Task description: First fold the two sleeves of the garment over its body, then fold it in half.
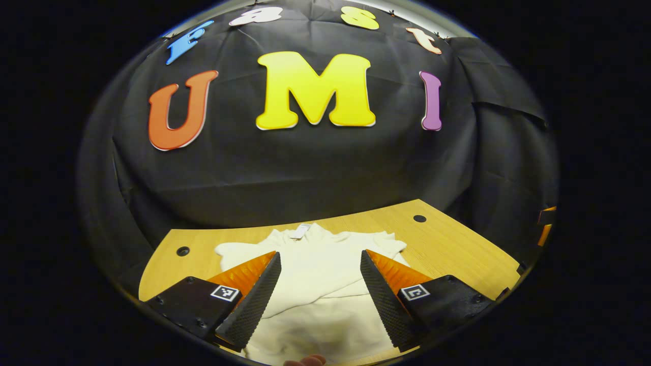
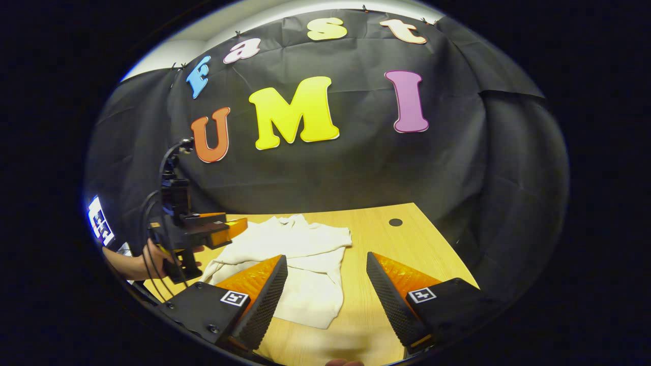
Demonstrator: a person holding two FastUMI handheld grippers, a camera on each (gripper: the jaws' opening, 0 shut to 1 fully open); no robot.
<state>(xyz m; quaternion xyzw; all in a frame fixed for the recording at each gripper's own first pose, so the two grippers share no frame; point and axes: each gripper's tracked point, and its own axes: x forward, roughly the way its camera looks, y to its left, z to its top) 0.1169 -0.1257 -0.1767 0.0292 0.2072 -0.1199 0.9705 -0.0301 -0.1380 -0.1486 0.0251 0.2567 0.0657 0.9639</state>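
Left gripper (image 1: 320, 267), in its own view: fingers spread wide, nothing between them, poised above the garment (image 1: 315, 295). The cream garment lies flat on the wooden table (image 1: 447, 244), collar and tag (image 1: 300, 231) toward the far wall, one sleeve (image 1: 239, 251) reaching out to the left. A fingertip (image 1: 307, 361) shows at the bottom edge.

Right gripper (image 2: 325, 277), in its own view: fingers likewise wide apart and empty, held over the garment's (image 2: 300, 259) right side and the bare table (image 2: 376, 239) beside it. Here the garment's right sleeve (image 2: 320, 284) hangs folded toward the near edge, a detail partly covered by a finger in the left gripper view.

The right gripper view also takes in the left gripper (image 2: 231, 229) from the side, held by a hand (image 2: 152, 259) at the table's left (cables trailing from its body), above the garment's left shoulder; from this angle whether its fingers are apart cannot be told. Two dark holes (image 1: 419, 218) mark the table's far corners.
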